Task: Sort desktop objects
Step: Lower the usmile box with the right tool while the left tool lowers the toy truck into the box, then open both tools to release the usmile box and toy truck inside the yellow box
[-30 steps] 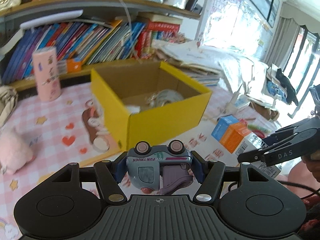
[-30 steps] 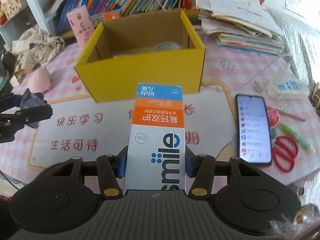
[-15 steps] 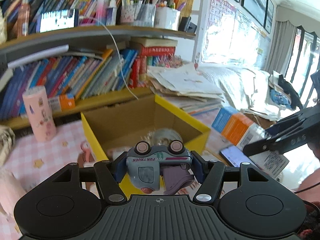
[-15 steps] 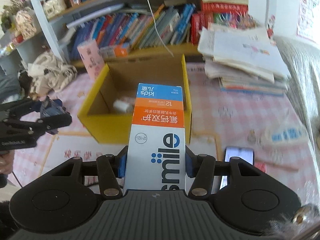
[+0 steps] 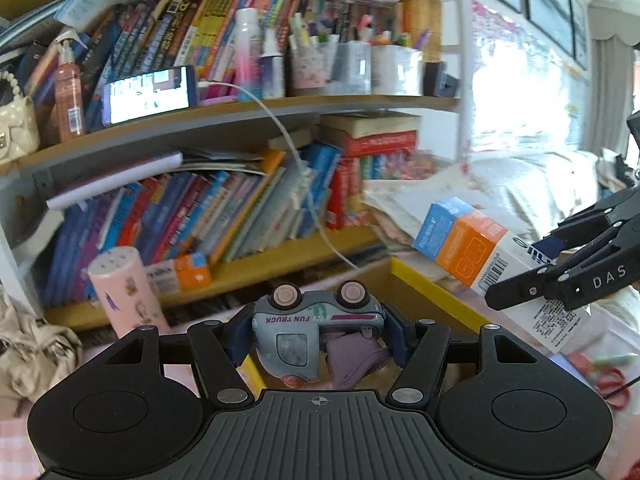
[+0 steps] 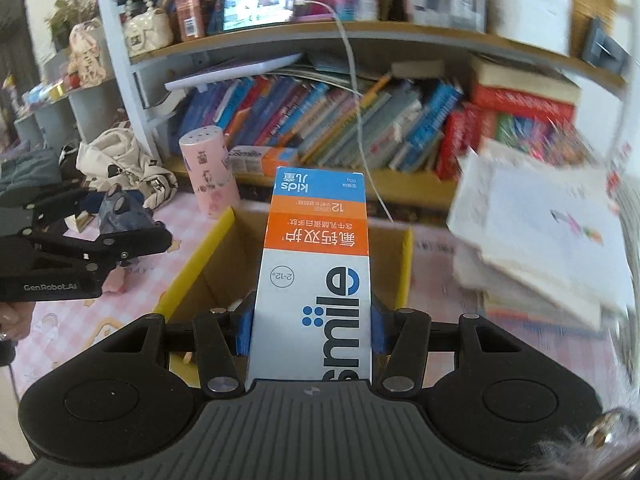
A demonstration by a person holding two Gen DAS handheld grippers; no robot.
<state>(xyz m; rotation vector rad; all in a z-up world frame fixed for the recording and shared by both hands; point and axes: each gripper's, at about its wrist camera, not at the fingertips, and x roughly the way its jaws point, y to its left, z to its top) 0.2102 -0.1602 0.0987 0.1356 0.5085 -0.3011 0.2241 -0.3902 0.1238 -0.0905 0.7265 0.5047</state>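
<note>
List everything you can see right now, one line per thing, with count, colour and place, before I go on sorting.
toy truck: one, grey-blue with pink wheels, upside down between the left gripper's fingers
toothpaste box: one, white, orange and blue, held in the right gripper
cardboard box: one, yellow outside, brown inside, open, on the desk below both grippers
cylinder: one, pink, upright by the bookshelf
phone: one, screen lit, on the upper shelf, white cable plugged in
books: many, mixed colours, leaning on the lower shelf
paper stack: one, white, right of the box
handbag: one, cream, upper shelf
scissors: one, red, blurred, desk edge
left gripper: black, shut on the truck
right gripper: black, shut on the toothpaste box
</note>
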